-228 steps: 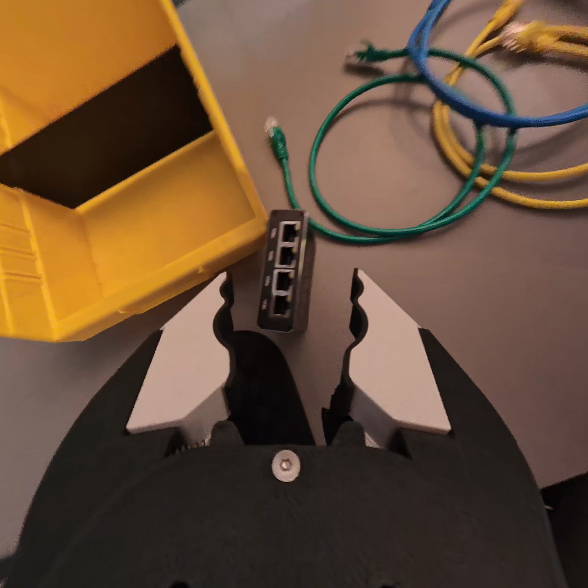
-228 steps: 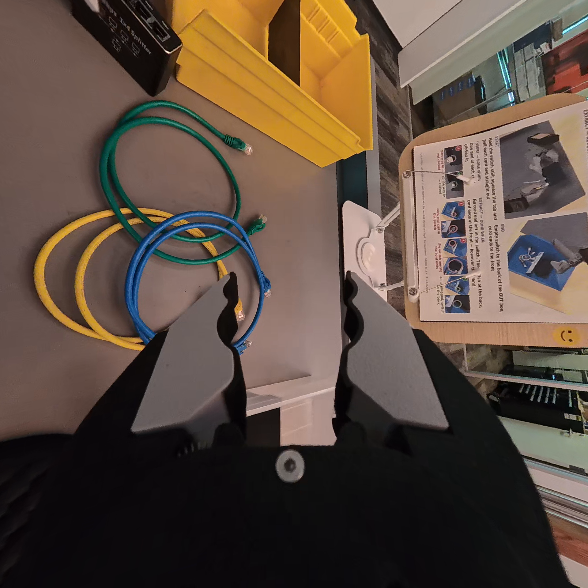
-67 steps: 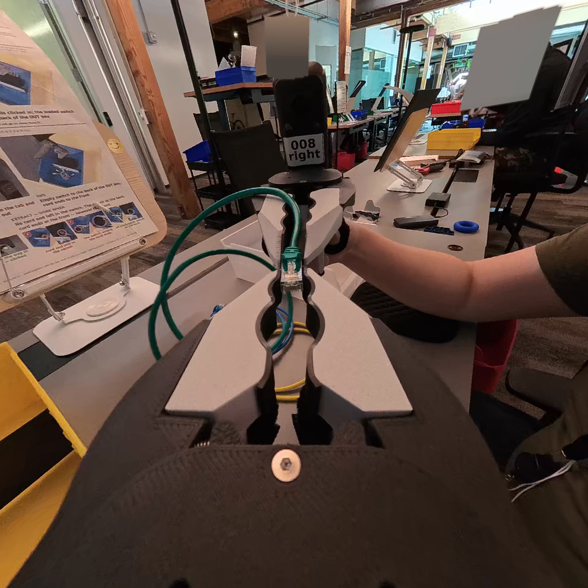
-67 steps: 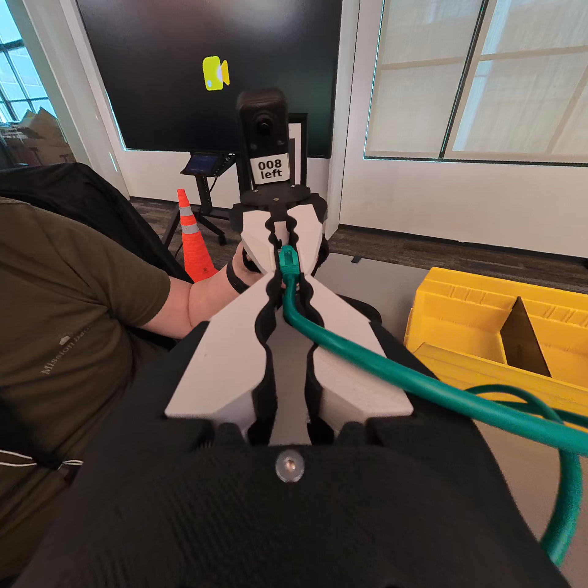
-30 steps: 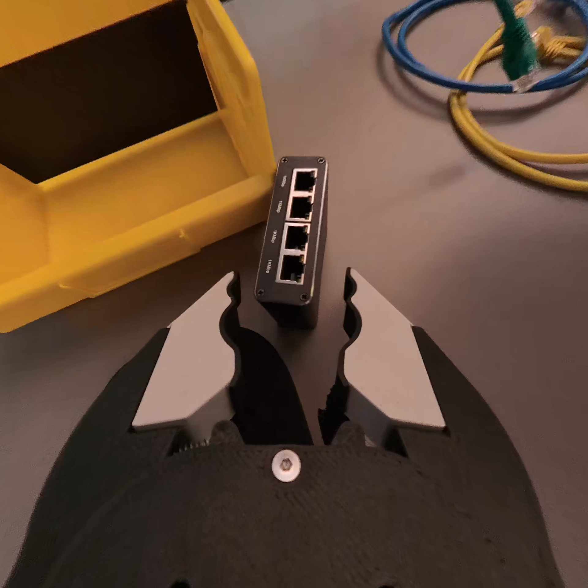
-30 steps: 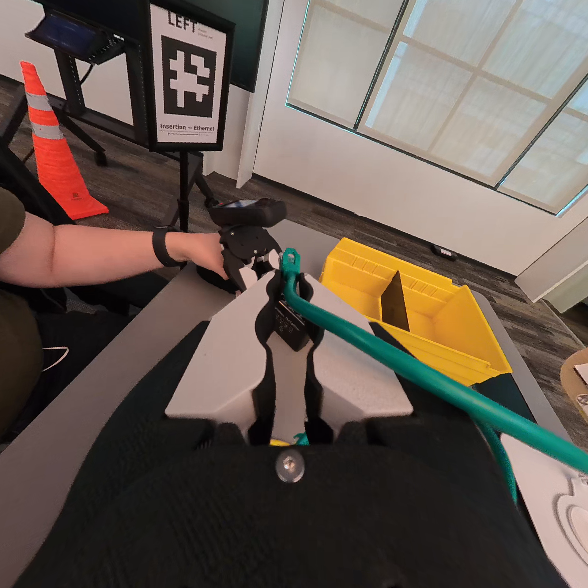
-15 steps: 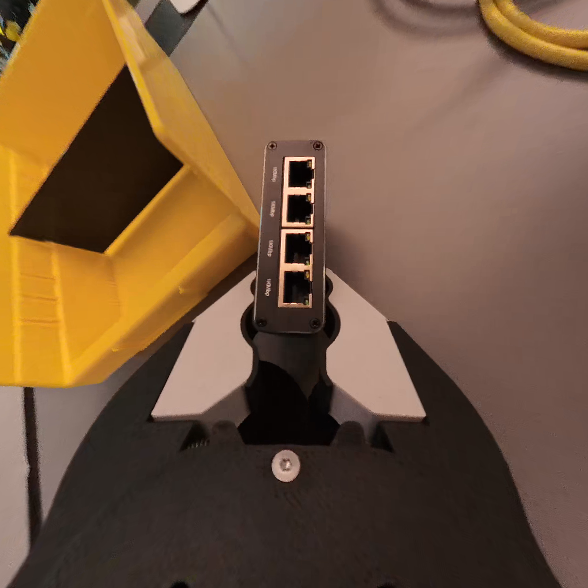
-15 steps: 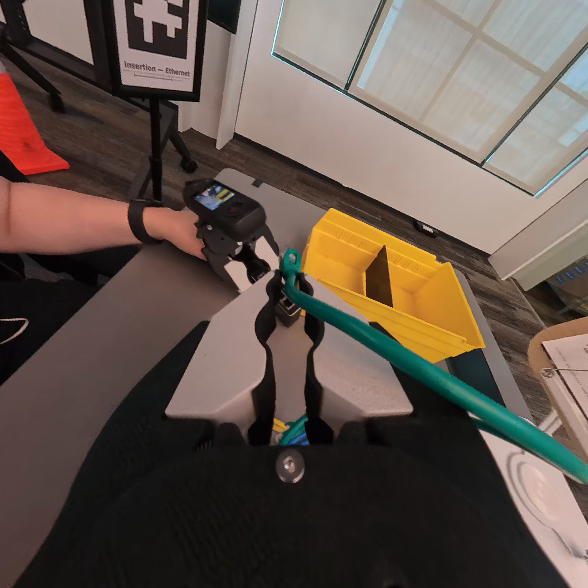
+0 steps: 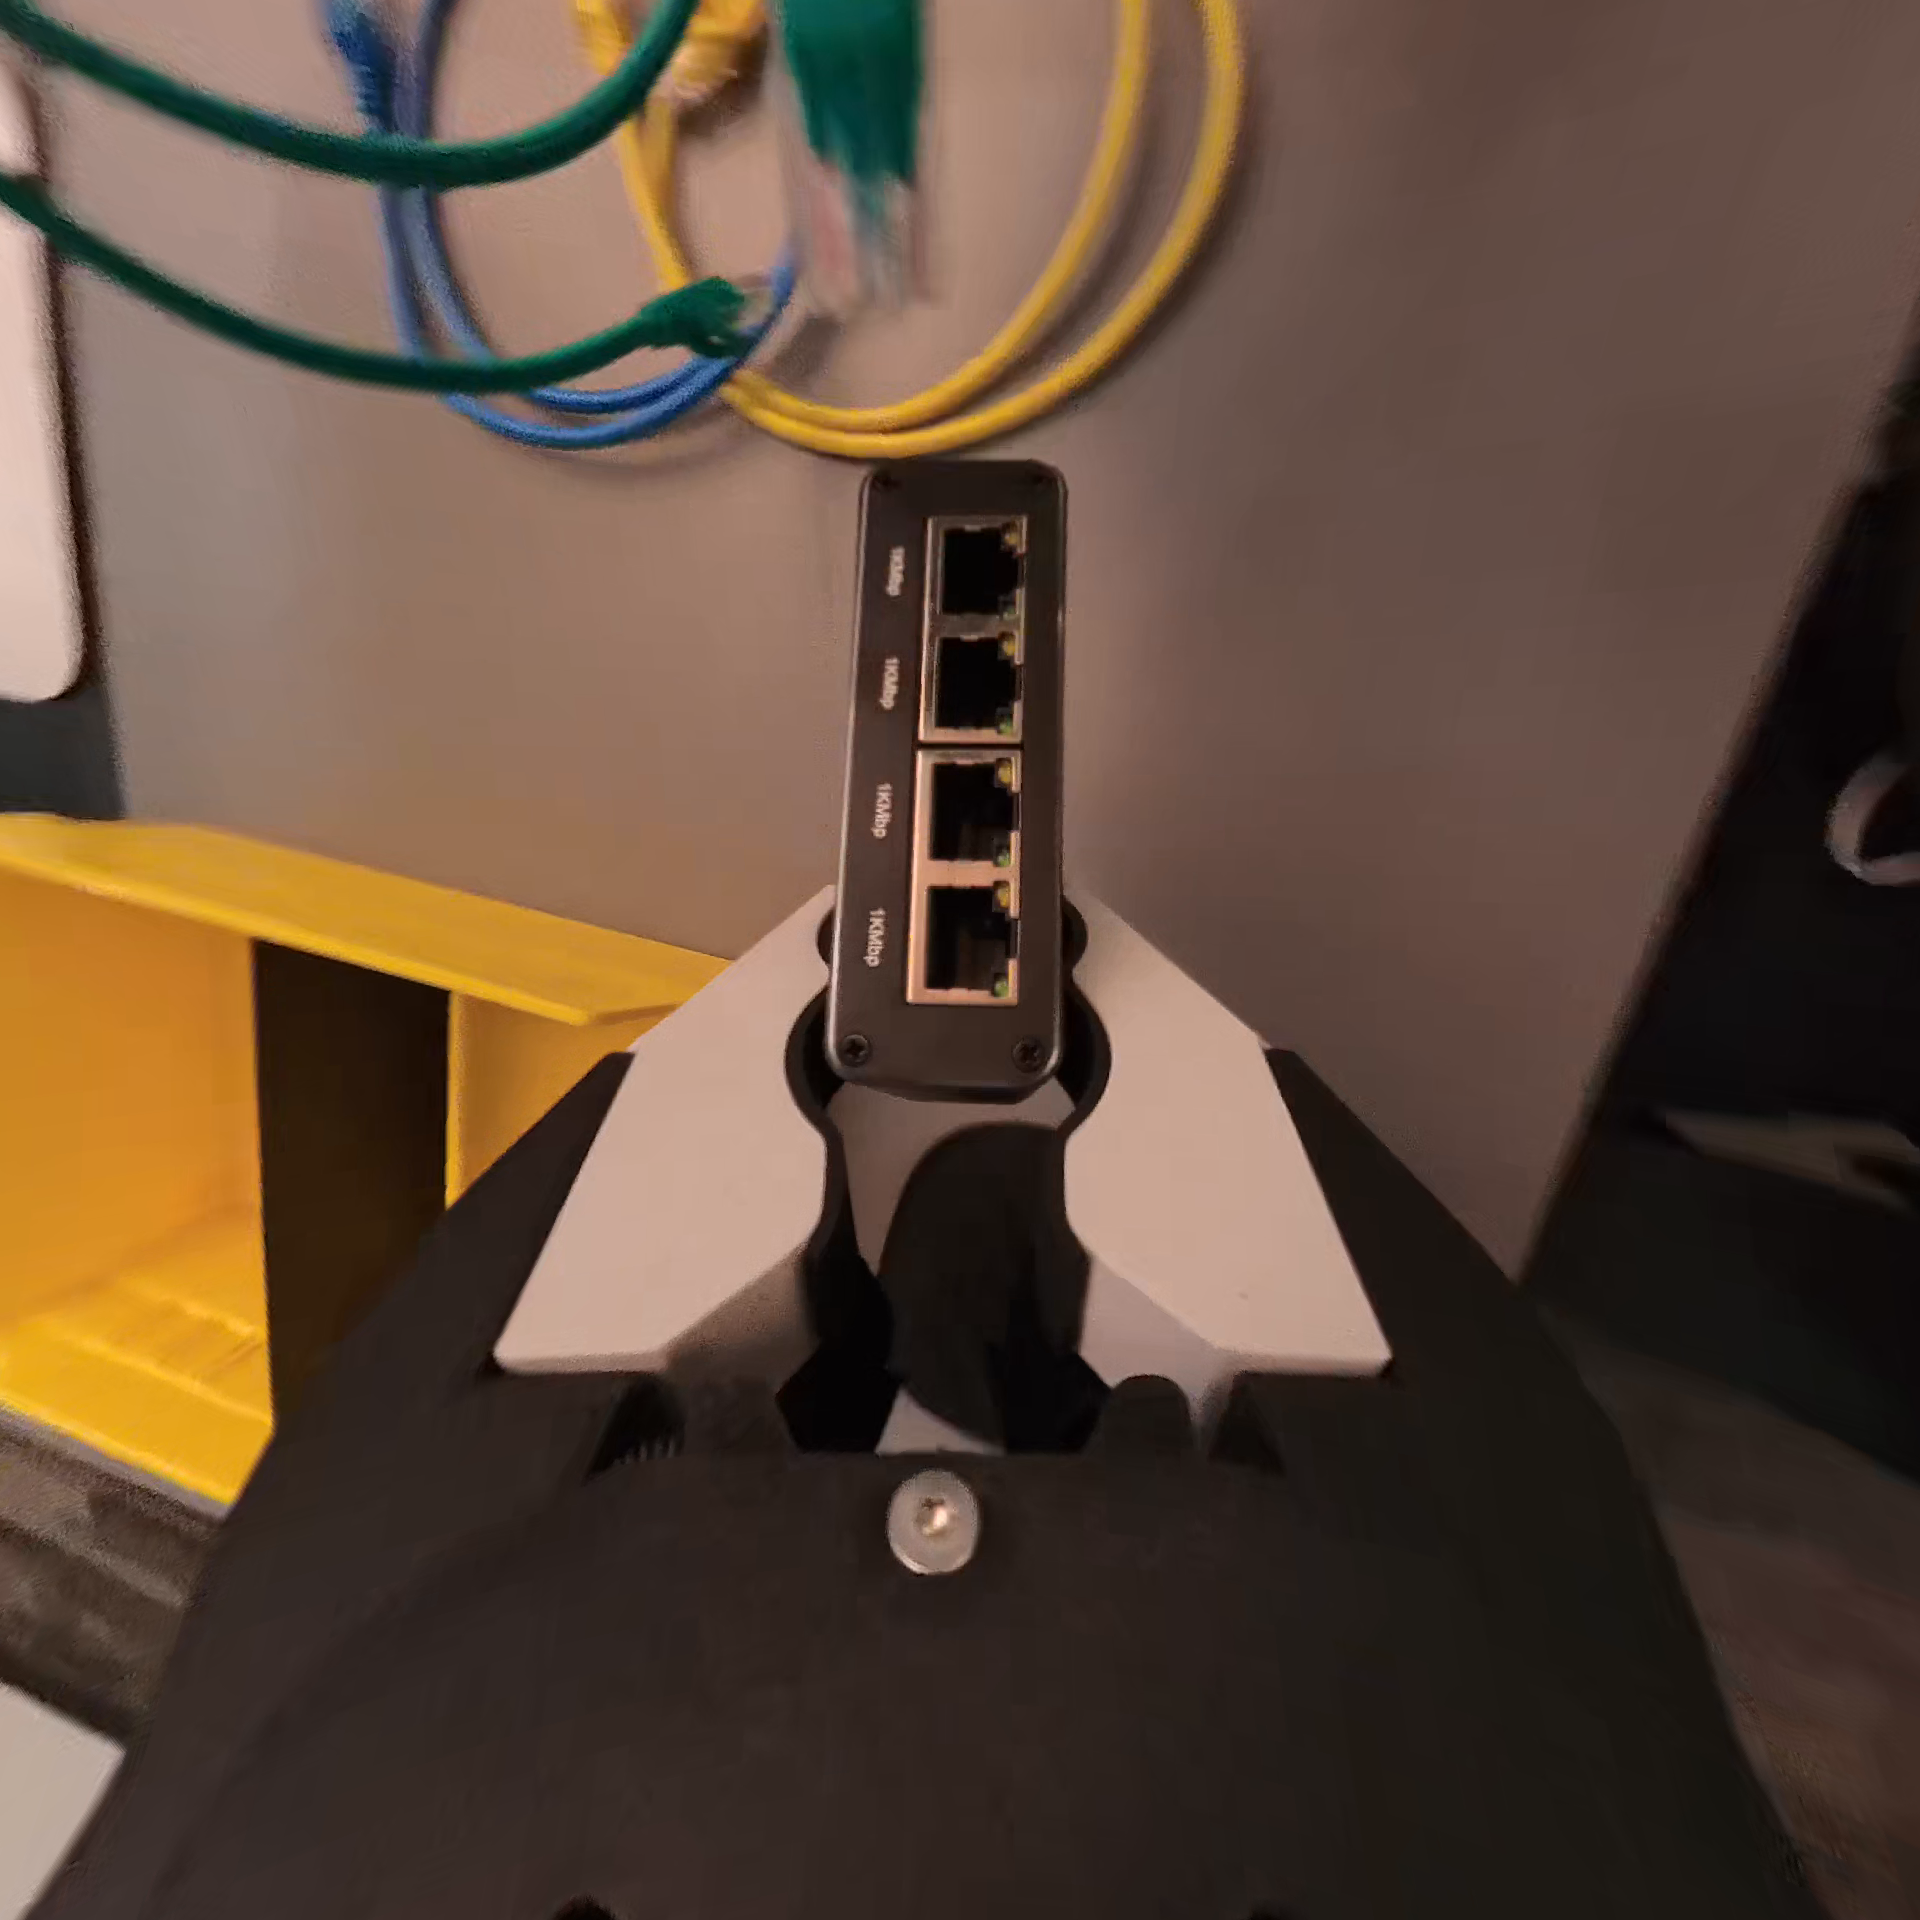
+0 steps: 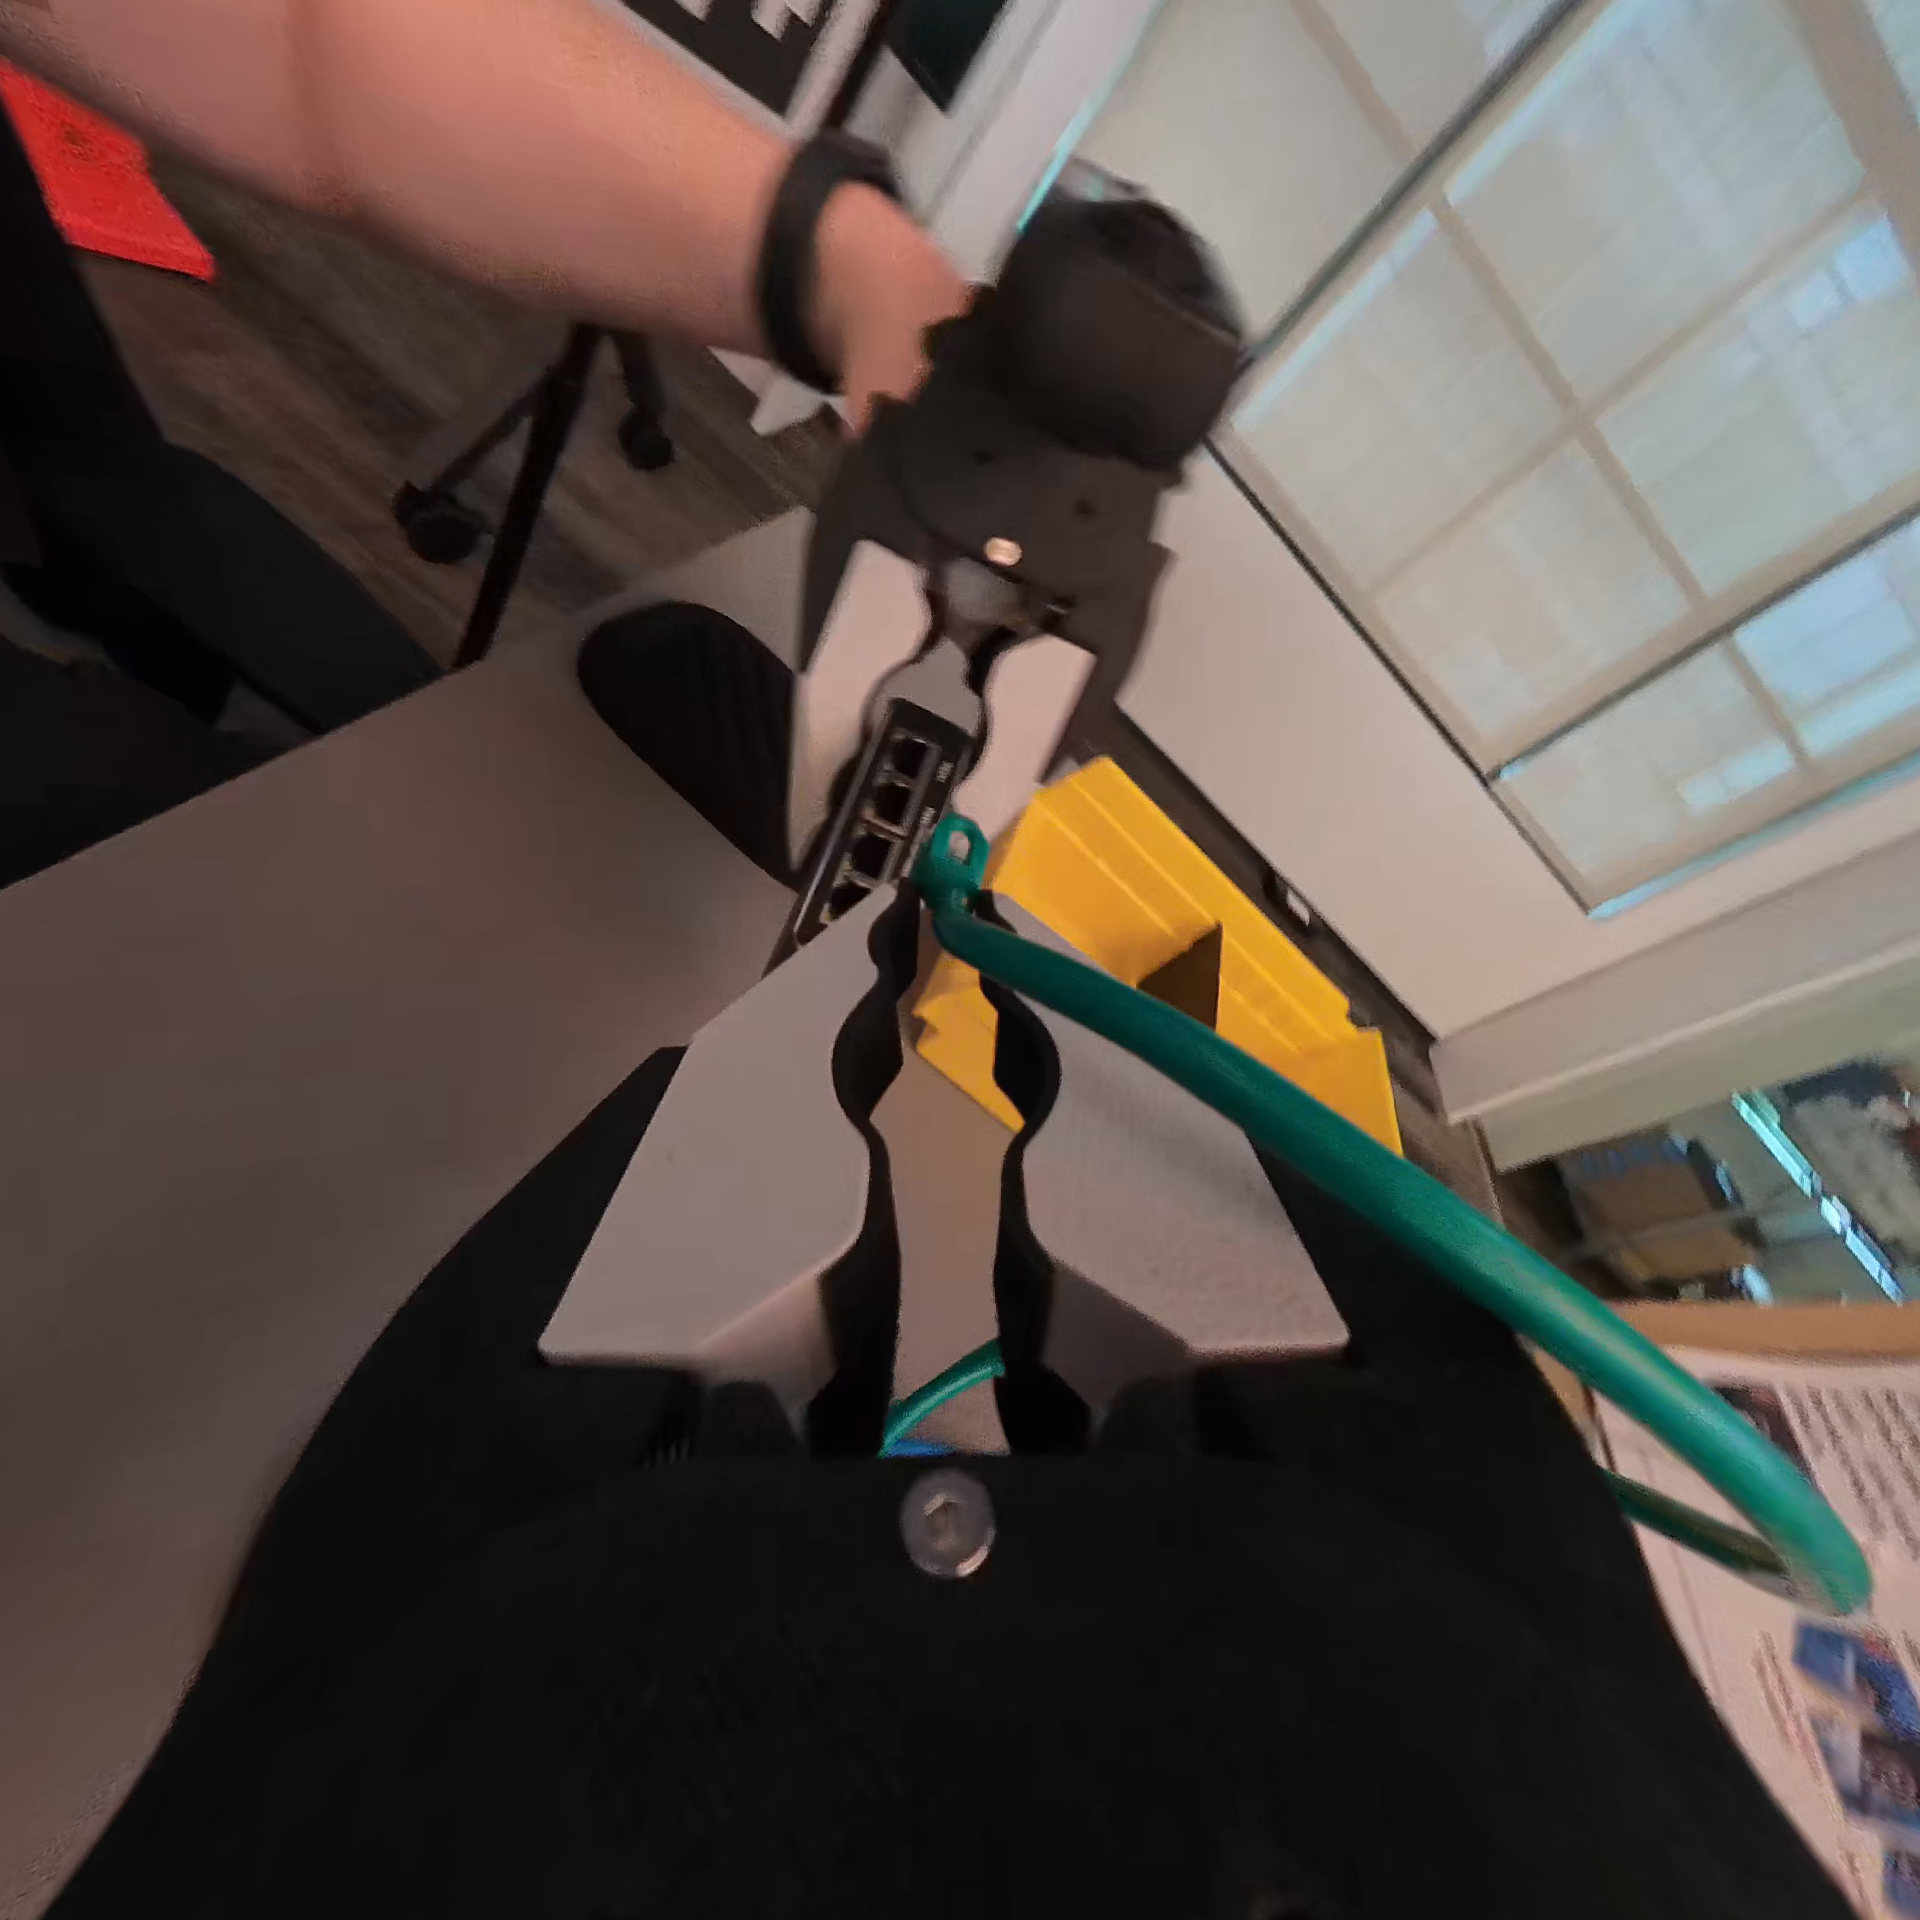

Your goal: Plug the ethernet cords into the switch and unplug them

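Note:
My left gripper [image 9: 956, 920] is shut on the lower end of the black switch [image 9: 956, 769] and holds it upright, with its four empty ports facing the camera. My right gripper [image 10: 940, 914] is shut on the green cord [image 10: 1351, 1164] just behind its plug [image 10: 951, 862]. In the right wrist view the plug sits close beside the switch [image 10: 883, 821], which the left gripper [image 10: 966, 665] holds from above. In the left wrist view the held green plug [image 9: 852, 135] is blurred above the switch, not touching it.
The blue cord [image 9: 582, 416], the yellow cord [image 9: 1039, 384] and the green cord's other plug [image 9: 691, 317] lie on the grey table [image 9: 416, 623]. A yellow divided bin [image 9: 208, 1039] stands left of the switch. A black pad [image 10: 686, 717] and a person's arm [image 10: 520, 156] are behind.
My left gripper closed on the switch, lifted it and turned it toward the cords. My right gripper brought the green plug in close to the switch's ports.

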A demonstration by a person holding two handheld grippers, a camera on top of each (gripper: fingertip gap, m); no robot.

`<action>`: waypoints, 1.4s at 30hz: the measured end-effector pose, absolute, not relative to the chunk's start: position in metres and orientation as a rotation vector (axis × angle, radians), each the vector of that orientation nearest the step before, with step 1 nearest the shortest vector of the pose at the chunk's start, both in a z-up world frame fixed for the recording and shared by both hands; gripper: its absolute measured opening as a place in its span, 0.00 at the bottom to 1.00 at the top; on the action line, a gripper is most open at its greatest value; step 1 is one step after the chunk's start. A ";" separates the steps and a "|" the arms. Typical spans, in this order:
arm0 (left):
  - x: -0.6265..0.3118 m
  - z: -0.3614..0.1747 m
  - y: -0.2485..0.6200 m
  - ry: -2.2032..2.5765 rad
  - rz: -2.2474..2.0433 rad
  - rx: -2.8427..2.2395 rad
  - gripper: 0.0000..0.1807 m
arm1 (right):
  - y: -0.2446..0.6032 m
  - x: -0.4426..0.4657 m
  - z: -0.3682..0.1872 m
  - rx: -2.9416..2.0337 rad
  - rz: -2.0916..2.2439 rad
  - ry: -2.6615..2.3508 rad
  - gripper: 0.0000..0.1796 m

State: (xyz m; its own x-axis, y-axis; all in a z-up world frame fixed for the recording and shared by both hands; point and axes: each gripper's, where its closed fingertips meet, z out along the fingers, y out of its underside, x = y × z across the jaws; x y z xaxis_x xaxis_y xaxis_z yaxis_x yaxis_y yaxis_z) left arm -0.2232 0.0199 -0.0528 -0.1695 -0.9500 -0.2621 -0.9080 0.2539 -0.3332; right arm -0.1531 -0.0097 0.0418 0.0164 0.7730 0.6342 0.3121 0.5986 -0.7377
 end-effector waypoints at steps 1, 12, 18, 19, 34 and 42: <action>-0.225 -0.047 0.014 2.203 -0.163 -1.695 0.18 | -0.017 -0.155 0.041 -0.892 0.464 -1.593 0.06; -0.241 -0.017 -0.042 2.779 -0.186 -1.794 0.19 | -0.058 -0.172 0.038 -0.707 0.445 -1.722 0.06; -0.237 -0.006 -0.055 2.875 -0.219 -1.753 0.18 | -0.070 -0.175 0.040 -0.609 0.377 -1.752 0.05; -0.238 -0.004 -0.058 2.898 -0.230 -1.751 0.18 | -0.073 -0.175 0.040 -0.593 0.370 -1.760 0.05; -0.225 0.009 -0.078 2.904 -0.536 -1.848 0.18 | -0.076 -0.158 0.049 -0.630 0.303 -1.795 0.05; -0.230 -0.077 -0.011 2.824 0.018 -1.845 0.18 | -0.099 -0.112 0.041 -0.811 0.374 -1.980 0.05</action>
State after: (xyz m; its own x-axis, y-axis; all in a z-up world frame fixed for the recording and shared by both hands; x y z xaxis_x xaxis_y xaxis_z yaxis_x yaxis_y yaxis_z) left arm -0.2297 -0.0114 -0.0773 -0.3829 -0.9048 0.1864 -0.9023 0.4095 0.1346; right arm -0.1118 -0.0987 0.0414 -0.3470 0.6750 0.6511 0.3911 0.7351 -0.5537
